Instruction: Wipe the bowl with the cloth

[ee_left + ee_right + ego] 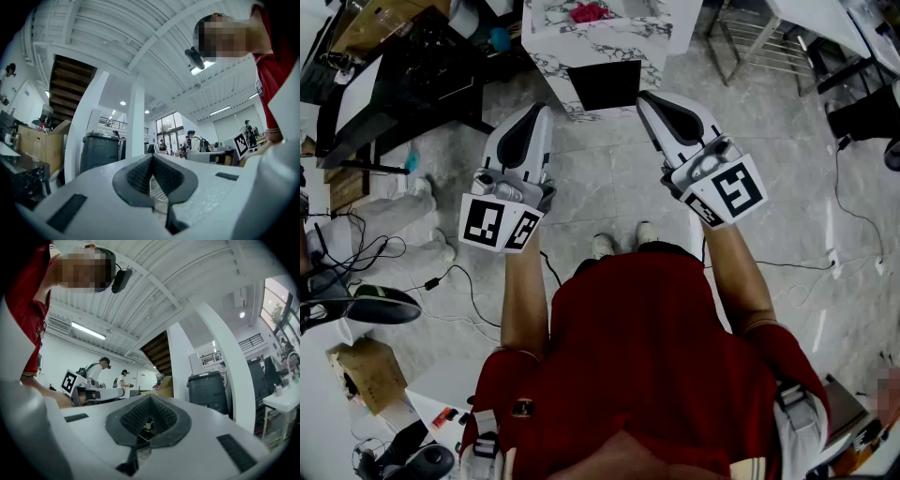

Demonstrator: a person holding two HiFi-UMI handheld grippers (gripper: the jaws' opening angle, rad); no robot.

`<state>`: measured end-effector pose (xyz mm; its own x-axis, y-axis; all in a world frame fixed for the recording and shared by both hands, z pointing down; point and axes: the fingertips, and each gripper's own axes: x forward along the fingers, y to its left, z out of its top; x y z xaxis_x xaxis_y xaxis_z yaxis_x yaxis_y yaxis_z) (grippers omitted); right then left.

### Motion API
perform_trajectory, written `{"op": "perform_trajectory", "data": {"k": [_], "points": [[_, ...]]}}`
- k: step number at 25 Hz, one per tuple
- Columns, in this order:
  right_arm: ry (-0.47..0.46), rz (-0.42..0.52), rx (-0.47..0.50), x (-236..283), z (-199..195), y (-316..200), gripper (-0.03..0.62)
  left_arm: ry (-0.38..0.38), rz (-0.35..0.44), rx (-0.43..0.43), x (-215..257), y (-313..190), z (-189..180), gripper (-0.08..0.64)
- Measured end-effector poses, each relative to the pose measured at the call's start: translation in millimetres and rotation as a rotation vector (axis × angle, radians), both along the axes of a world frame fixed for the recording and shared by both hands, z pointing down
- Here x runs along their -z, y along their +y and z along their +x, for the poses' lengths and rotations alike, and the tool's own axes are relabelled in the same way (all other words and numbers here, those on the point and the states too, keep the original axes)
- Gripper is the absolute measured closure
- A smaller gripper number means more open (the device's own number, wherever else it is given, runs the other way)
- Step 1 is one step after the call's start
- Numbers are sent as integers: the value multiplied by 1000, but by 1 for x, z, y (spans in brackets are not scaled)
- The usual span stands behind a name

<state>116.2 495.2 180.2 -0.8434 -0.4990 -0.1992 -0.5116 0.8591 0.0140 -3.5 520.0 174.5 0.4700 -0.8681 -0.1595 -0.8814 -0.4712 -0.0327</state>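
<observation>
A red cloth (589, 12) lies on a marble-patterned table (553, 47) at the top of the head view. I cannot make out a bowl in any view. My left gripper (534, 109) and my right gripper (645, 97) are held side by side in front of the person's body, over the floor and short of the table. Both point toward the table and a little upward. The left gripper (152, 157) has its jaws together with nothing between them. The right gripper (150, 398) is shut and empty too.
A dark desk (412, 66) stands at the left and a metal rack (759, 37) at the upper right. Cables (450, 277) trail over the tiled floor, and a cardboard box (361, 370) sits at the lower left. A grey bin (98, 150) and other people (101, 371) stand farther off.
</observation>
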Motion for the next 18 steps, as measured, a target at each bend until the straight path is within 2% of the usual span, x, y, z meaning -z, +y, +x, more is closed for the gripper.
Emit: {"op": "perform_trajectory", "data": {"k": [18], "points": [[-35, 3, 29, -10, 62, -57, 595, -9, 1, 68, -8, -62, 41, 555]]}}
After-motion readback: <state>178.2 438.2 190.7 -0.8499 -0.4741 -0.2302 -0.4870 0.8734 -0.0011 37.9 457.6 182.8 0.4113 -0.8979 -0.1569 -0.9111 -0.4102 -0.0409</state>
